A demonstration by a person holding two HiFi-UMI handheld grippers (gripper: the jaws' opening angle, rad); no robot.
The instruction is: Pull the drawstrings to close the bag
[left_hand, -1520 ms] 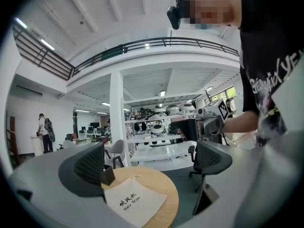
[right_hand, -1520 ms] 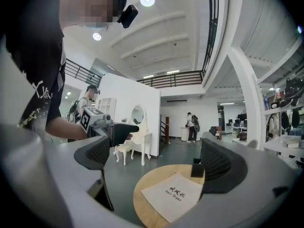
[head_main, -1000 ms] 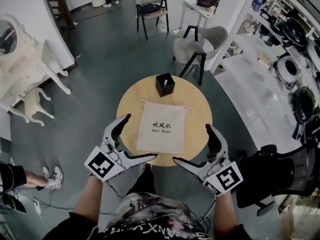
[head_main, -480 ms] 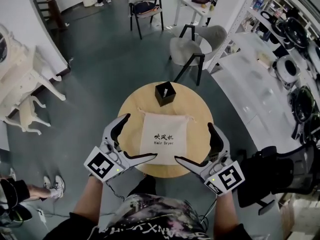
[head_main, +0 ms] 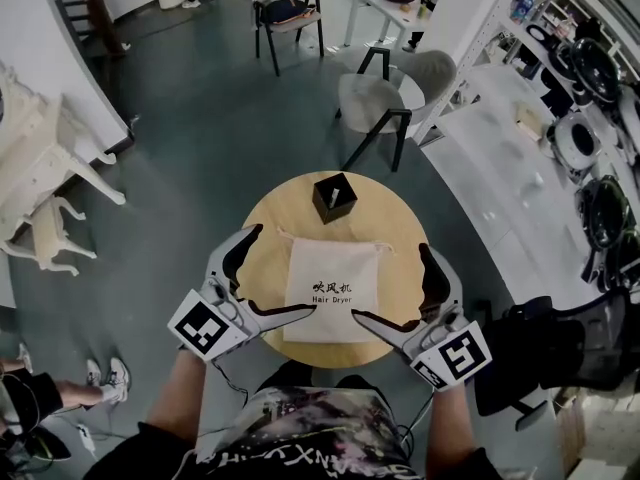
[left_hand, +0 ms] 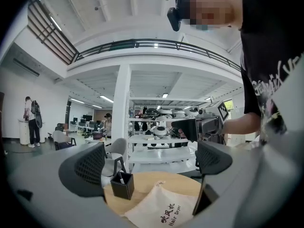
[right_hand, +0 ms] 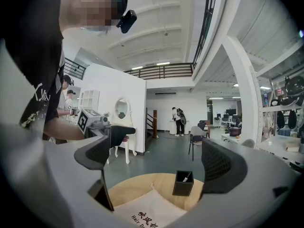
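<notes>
Drawstring bag, cream cloth, dark print facing up. Lies flat near the middle of the round wooden table, mouth edge toward the far side and spread at full width, not drawn shut. Shows short drawstring ends poking out at both far corners, loose on the wood, touched by neither claw. Sits near a small black open-topped box with a pale stick inside, apart from it.

Left gripper. Hovers by the bag's left edge, over the table's near-left part, jaws spread wide with nothing between them. Looks, in the left gripper view, past both dark pads at the box and the bag lower down, only air in the gap.

Right gripper. Mirrors that by the bag's right edge, spread just as wide, gripping nothing. Frames the box and a corner of the bag between its pads in the right gripper view, touching neither.

Beyond the table: grey chair on the dark floor, white shelving along the right
</notes>
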